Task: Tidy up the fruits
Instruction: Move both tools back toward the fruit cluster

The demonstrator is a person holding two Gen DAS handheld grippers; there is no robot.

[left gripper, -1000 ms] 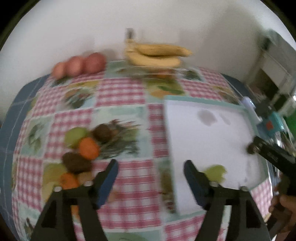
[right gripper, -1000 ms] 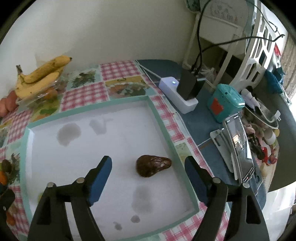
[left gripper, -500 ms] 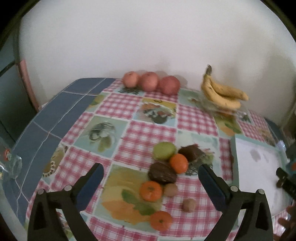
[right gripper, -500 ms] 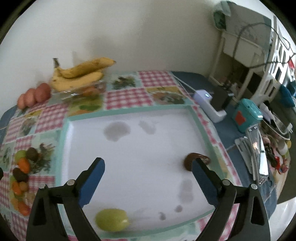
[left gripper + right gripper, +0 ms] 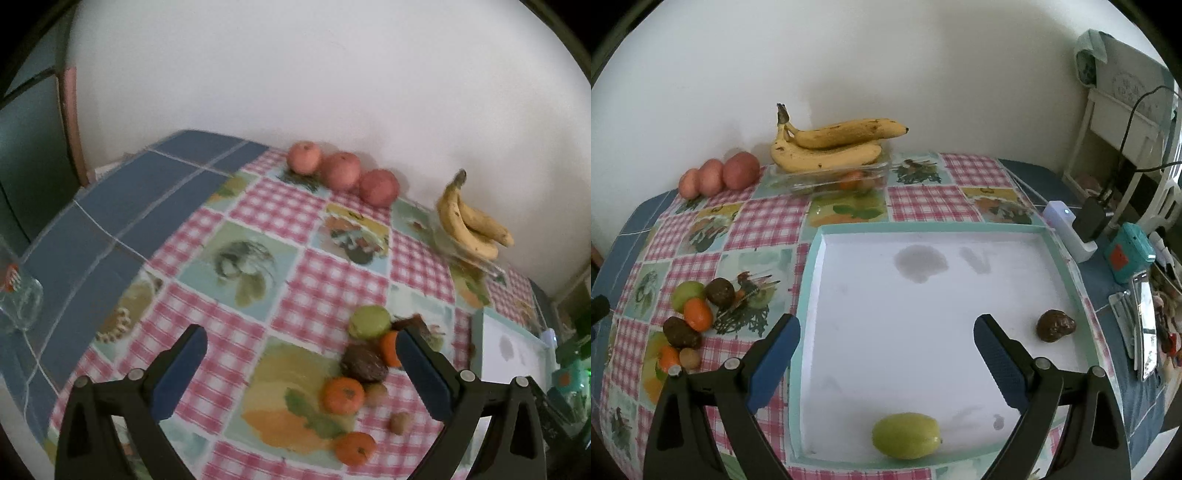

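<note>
A pink-and-white checked cloth (image 5: 923, 201) with fruit-print squares covers the blue-tiled bench (image 5: 122, 206). The tray (image 5: 812, 280) is white with a mint-green rim and grey stains. In it lie a yellow-green fruit (image 5: 905, 435) and a dark brown one (image 5: 1055, 325). The bananas (image 5: 831, 146) are yellow with brown specks. Each tool (image 5: 886, 354) is black with blue pads.

No lettering, number or brand can be read in either view. A clear glass (image 5: 18, 295) at the left edge of the left wrist view carries a red mark with white strokes, too blurred to make out. On the teal box (image 5: 1132, 251) beside the tabletop in the right wrist view sits an orange patch, with no characters legible on it. The pale panel (image 5: 1126, 79) propped by the wall bears a faint ornate emblem whose wording, if any, is too small to tell.
</note>
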